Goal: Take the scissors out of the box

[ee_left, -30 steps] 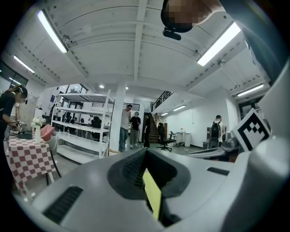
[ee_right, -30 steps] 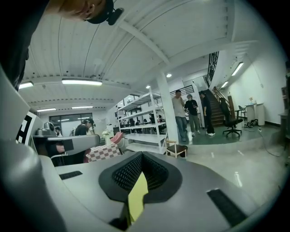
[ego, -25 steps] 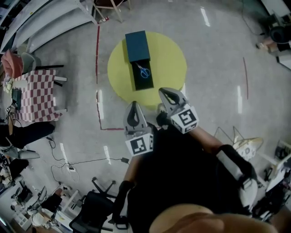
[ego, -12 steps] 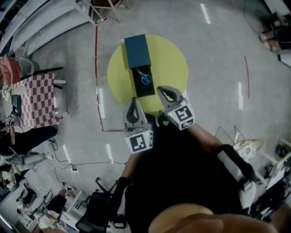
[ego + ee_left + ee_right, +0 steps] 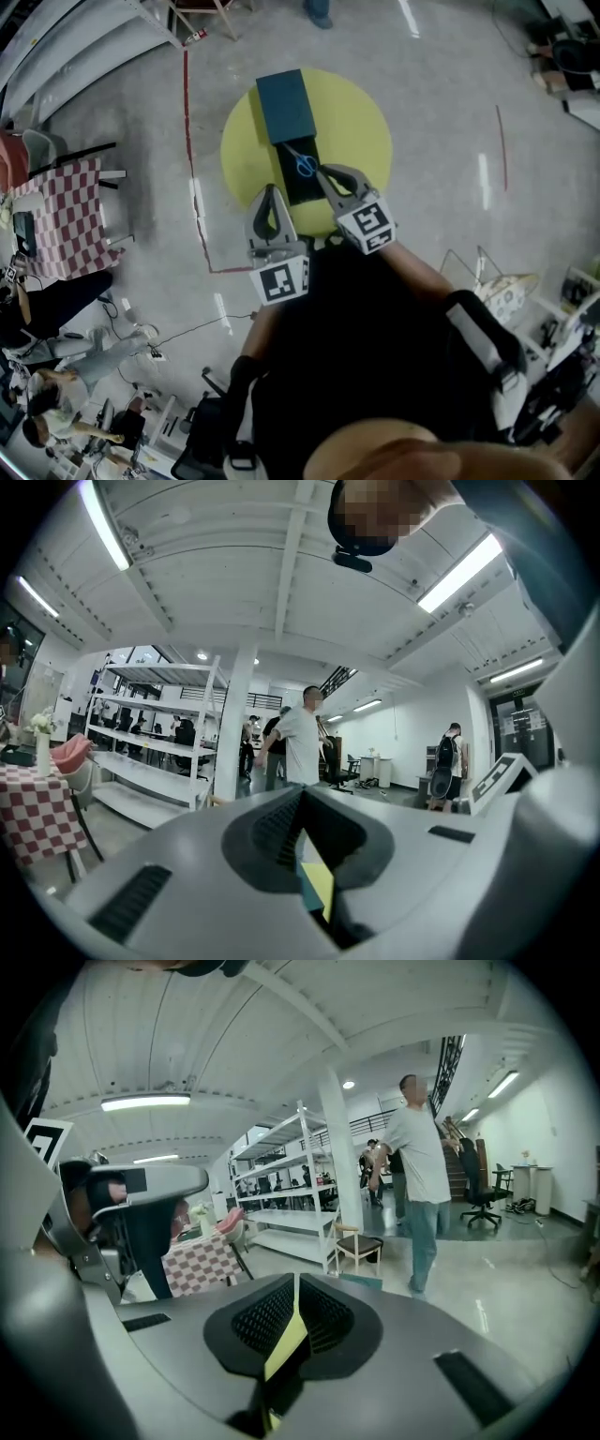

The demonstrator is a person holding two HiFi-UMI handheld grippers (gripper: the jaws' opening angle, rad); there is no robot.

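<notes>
1. the box [image 5: 286,105] lies on a round yellow table [image 5: 356,122]. its dark teal cover is at the far end and a black tray [image 5: 296,187] is drawn out toward the near side.
2. the scissors [image 5: 303,164] lie in the black tray, just near of the cover's edge. their blue handles point near and the blades point far and left.
3. the right gripper [image 5: 322,170] reaches over the near right part of the table. its tips are just right of the scissors' handles; whether they touch cannot be told.
4. in the right gripper view its two fingers [image 5: 272,1316] are pressed together at the tips, with nothing held. only a thin strip of yellow table shows through the slit.
5. the left gripper [image 5: 270,187] is at the near left edge of the table, left of the tray and apart from it.
6. its fingers [image 5: 272,832] also meet at the tips and hold nothing; a little yellow and teal shows in the gap behind them.
7. a person [image 5: 419,1162] stands on the grey floor beyond the table, with white shelving [image 5: 281,1190] to the left.
</notes>
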